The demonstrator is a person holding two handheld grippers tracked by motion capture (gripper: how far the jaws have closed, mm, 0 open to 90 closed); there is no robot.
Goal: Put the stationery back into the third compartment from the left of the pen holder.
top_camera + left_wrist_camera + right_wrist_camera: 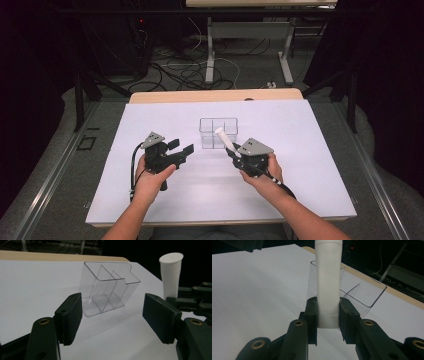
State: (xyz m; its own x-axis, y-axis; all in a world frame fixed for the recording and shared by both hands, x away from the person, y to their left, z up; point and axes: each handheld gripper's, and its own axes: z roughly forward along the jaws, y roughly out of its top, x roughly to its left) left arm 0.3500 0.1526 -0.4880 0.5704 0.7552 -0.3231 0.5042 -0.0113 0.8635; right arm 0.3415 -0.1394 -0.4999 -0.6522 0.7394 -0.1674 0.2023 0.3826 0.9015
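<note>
Right gripper (231, 150): held in the person's right hand (265, 175) at the near right of the table; its jaws are pinched on the lower end of a white tube (224, 139), one pad on each side, as the right gripper view shows (328, 312).
White tube: a plain white cylinder (328, 282) with a flat closed top, rising out of the jaws and leaning toward the clear organizer (218, 132); in the high view its upper end overlaps the organizer's near right corner, though whether it touches the rim cannot be told. In the left gripper view it stands upright at the right edge (171, 273).
Left gripper (180, 149): held in the person's left hand (152, 180) at the near left; its jaws are spread wide with nothing between them, and the left gripper view (112, 320) shows them aimed at the organizer, well short of it.
Clear organizer: a transparent plastic box (107, 288) with inner dividers making several compartments, all bare, standing upright near the middle of the table, just beyond both grippers.
Table (150, 120): covered by a white sheet, with a strip of pale wood showing along the far edge.
Surroundings: beyond the table, a dark floor with tangled cables (180, 70) and the white legs of another table (211, 50).
</note>
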